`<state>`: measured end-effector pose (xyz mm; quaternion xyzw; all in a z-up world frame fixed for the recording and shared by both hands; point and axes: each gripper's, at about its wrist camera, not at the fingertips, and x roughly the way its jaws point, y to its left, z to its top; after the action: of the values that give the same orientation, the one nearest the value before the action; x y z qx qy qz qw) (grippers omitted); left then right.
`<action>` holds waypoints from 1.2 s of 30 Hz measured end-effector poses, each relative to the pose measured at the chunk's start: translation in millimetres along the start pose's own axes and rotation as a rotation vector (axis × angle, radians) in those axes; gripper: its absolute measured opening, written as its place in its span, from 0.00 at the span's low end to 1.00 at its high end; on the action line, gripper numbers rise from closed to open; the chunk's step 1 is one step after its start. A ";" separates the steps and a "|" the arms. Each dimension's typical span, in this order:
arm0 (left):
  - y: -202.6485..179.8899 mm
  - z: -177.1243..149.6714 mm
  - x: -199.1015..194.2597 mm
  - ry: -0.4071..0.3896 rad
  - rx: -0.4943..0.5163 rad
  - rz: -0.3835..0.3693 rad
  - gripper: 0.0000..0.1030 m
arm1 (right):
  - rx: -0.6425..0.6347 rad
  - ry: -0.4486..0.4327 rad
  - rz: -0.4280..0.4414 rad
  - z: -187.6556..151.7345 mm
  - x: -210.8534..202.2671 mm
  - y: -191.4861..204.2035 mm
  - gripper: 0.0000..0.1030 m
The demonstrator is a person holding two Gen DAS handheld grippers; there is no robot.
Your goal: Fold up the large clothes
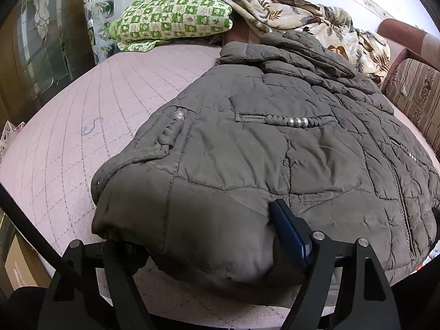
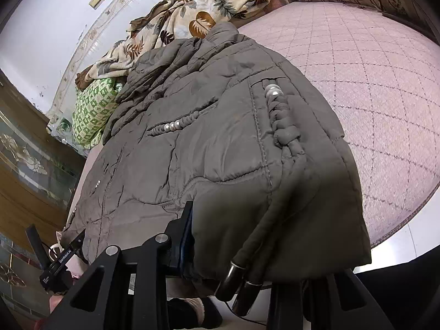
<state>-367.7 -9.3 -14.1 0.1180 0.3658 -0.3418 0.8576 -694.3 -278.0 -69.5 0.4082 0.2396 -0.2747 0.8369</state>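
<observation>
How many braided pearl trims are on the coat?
3: one near the coat's left edge, one across the middle, one at the right. More may be hidden.

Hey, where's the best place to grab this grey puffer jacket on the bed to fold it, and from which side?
Take the grey puffer jacket by its bottom hem, coming in from the near edge of the bed. The hem overhangs that edge, so fingers can slip over and under it. The left gripper and right gripper already straddle its corners.
</observation>
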 end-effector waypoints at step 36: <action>-7.6 0.9 -4.1 -0.030 0.021 -0.010 0.55 | -0.047 -0.005 -0.024 -0.8 -0.8 2.8 0.31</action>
<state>-374.4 -13.2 -10.2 0.1202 0.3500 -0.3515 0.8599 -693.2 -275.6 -67.9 0.3848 0.2490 -0.2802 0.8435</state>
